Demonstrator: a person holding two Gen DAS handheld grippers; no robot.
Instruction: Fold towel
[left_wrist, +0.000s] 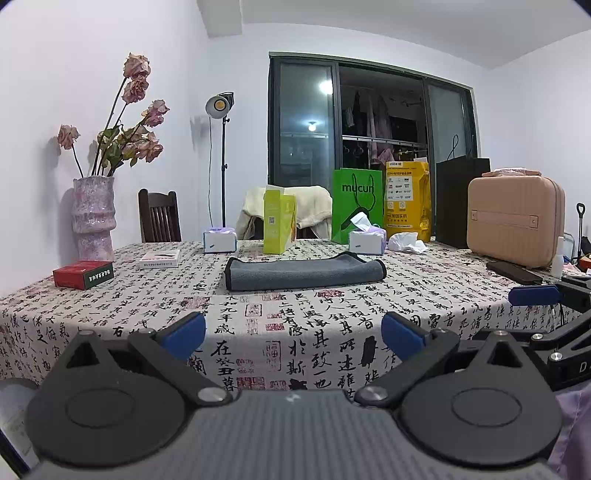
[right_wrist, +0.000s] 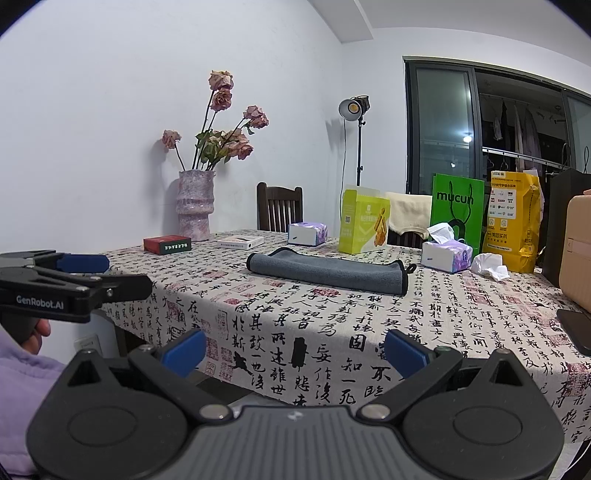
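A grey towel (left_wrist: 303, 272) with a black hem lies folded into a long strip on the calligraphy tablecloth (left_wrist: 258, 314), mid-table; it also shows in the right wrist view (right_wrist: 328, 271). My left gripper (left_wrist: 293, 334) is open and empty, held off the table's near edge, well short of the towel. My right gripper (right_wrist: 295, 350) is open and empty, also off the near edge. The left gripper shows at the left of the right wrist view (right_wrist: 83, 264), and the right gripper at the right edge of the left wrist view (left_wrist: 535, 295).
On the table stand a pink vase of dried roses (left_wrist: 94, 218), a red box (left_wrist: 83, 274), a white box (left_wrist: 159, 258), two tissue boxes (left_wrist: 219, 240) (left_wrist: 367, 240), a green carton (left_wrist: 279, 219), bags (left_wrist: 356, 205), a pink case (left_wrist: 515, 219) and a phone (left_wrist: 513, 272).
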